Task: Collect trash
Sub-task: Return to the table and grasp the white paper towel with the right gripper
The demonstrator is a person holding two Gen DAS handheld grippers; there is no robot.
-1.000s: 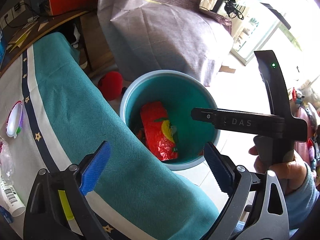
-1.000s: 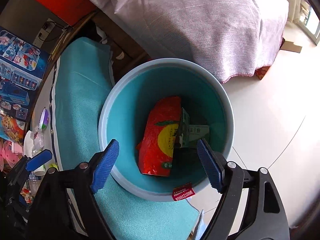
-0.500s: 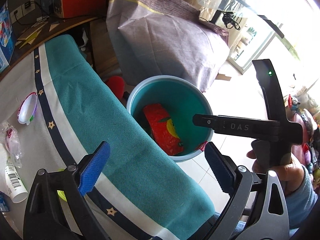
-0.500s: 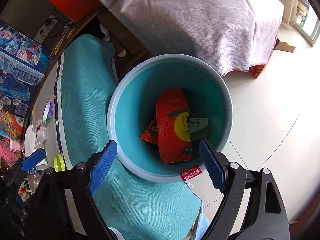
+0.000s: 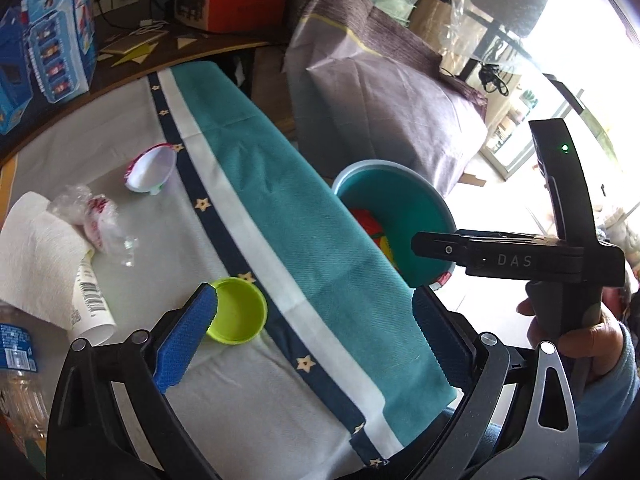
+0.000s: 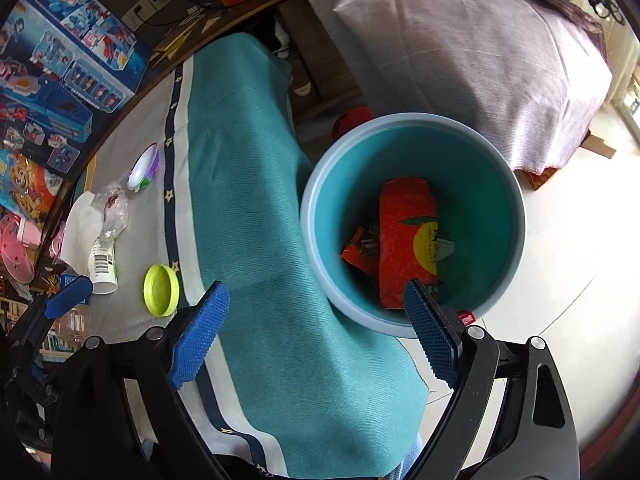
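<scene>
A teal bin [image 6: 508,184] stands on the floor beside the table, with a red snack bag [image 6: 404,232] and other wrappers inside; it also shows in the left wrist view [image 5: 424,204]. My left gripper [image 5: 312,336] is open and empty above the table edge, its left pad next to a lime-green lid [image 5: 240,312]. My right gripper [image 6: 316,340] is open and empty above the hanging tablecloth, left of the bin. On the table lie a crumpled clear wrapper [image 5: 96,220], a white tube [image 5: 90,304], a paper towel [image 5: 32,252] and a small white cup lid [image 5: 150,168].
A teal and white tablecloth [image 5: 280,216] hangs over the table edge. A plastic bottle [image 5: 16,376] stands at the left. Blue toy boxes [image 6: 60,68] line the back of the table. A purple-covered piece of furniture [image 6: 460,40] stands behind the bin.
Both grippers have pulled back from above the bin toward the table. The left wrist view now takes in the table trash; the bin has shifted to the right in both views.
</scene>
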